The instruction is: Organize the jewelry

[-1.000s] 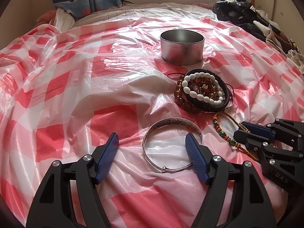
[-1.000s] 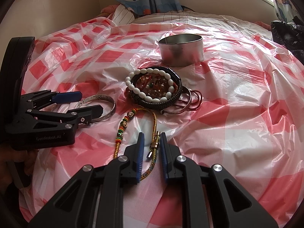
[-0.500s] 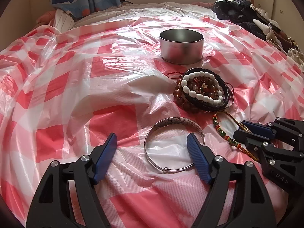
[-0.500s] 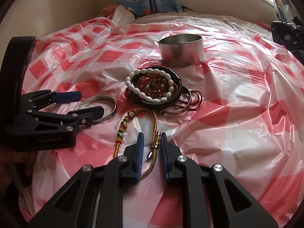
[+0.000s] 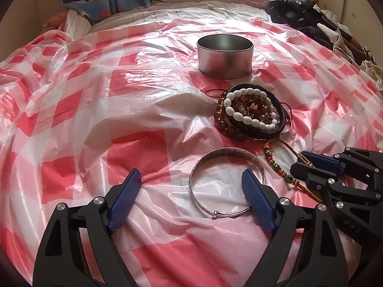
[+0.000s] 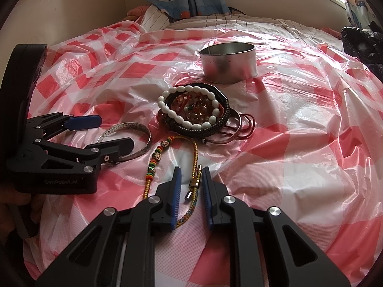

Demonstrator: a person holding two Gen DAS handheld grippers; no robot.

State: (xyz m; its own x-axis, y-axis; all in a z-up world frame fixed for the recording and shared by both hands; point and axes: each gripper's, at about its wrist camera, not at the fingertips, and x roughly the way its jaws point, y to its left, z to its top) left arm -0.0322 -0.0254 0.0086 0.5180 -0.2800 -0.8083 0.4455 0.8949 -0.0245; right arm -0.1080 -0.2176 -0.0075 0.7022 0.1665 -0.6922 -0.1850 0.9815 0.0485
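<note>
Angling downward, left tool (image 5: 190,184) spread wide, just opening, one finger inside silver bangle (image 5: 226,184).

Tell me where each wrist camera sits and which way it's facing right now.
Left wrist: on the left gripper, angled down over the checked sheet; open fingers straddle one side of the silver bangle; right gripper at right.
Right wrist: on the right gripper, angled down; fingers flank the woven cord bracelet; left gripper at left.
Shared: tin, bracelet pile.
</note>
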